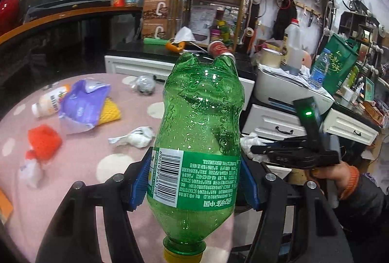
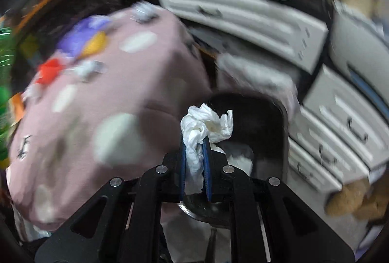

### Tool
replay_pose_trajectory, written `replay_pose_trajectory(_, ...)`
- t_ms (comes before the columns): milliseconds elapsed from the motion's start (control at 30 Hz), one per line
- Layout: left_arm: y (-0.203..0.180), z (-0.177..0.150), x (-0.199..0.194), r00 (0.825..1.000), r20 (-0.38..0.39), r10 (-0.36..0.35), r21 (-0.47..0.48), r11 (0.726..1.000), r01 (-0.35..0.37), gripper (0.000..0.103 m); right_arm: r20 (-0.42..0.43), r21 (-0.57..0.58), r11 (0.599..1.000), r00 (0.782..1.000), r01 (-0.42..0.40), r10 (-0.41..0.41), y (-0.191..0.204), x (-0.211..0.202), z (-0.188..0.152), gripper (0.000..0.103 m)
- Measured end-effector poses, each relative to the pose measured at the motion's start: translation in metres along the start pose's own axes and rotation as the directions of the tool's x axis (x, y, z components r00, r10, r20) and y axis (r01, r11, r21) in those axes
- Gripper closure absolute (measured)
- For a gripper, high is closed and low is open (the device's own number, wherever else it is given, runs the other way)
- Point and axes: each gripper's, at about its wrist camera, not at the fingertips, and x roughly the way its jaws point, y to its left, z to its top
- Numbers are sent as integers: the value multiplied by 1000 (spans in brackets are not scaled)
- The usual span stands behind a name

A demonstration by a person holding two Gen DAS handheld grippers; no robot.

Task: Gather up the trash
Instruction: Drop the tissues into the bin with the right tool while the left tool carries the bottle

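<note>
A green plastic bottle [image 1: 199, 141] with a yellow cap fills the left wrist view, cap end toward the camera. My left gripper [image 1: 195, 165] is shut on its labelled middle, above the pink dotted table [image 1: 97, 161]. My right gripper [image 2: 194, 141] is shut on a crumpled white tissue [image 2: 206, 122], held over a dark container [image 2: 257, 117] beside the table. In the left wrist view the right gripper [image 1: 291, 151] shows at the right, held by a hand. On the table lie a purple pouch [image 1: 82, 105], a red foam net [image 1: 43, 141], a white bottle [image 1: 51, 102] and a tissue wad [image 1: 138, 136].
White drawer units [image 2: 340, 122] stand right of the dark container, with a white printer [image 1: 287, 90] on top. A yellow net [image 1: 110, 112], a grey wad [image 1: 145, 84] and another tissue [image 1: 30, 170] also lie on the table. A cluttered counter [image 1: 136, 49] runs behind the table.
</note>
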Motion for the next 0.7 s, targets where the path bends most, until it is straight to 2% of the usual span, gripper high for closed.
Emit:
replay_pose_trajectory(133, -17, 2, 19, 1000, -14, -21, 20, 1000, 21, 40, -83, 77, 996, 996, 44, -37, -34, 35, -6, 90)
replay_pose_trajectory(300, -31, 6, 38, 997, -42, -57, 13, 998, 58, 40, -141, 163, 986, 990, 40, -17, -60, 62, -17, 90)
replay_pose_trajectory(400, -40, 7, 49, 995, -59, -74, 20, 997, 75, 40, -167, 186, 982, 986, 40, -9, -66, 72, -22, 83)
replay_pose_trajectory(433, -43, 7, 52, 994, -68, -83, 20, 996, 84, 40, -174, 201, 979, 985, 38, -2, -70, 74, -24, 73)
replay_pose_trajectory(467, -46, 7, 56, 993, -75, -89, 22, 996, 91, 40, -176, 212, 977, 984, 39, -2, -72, 76, -25, 57)
replay_pose_trajectory(533, -52, 7, 62, 992, -87, -96, 32, 995, 99, 40, -158, 231, 972, 987, 47, -10, -76, 73, -25, 41)
replay_pose_trajectory(700, -66, 7, 80, 986, -121, -119, 44, 991, 125, 40, -84, 261, 961, 994, 92, -72, -88, 48, -16, 41)
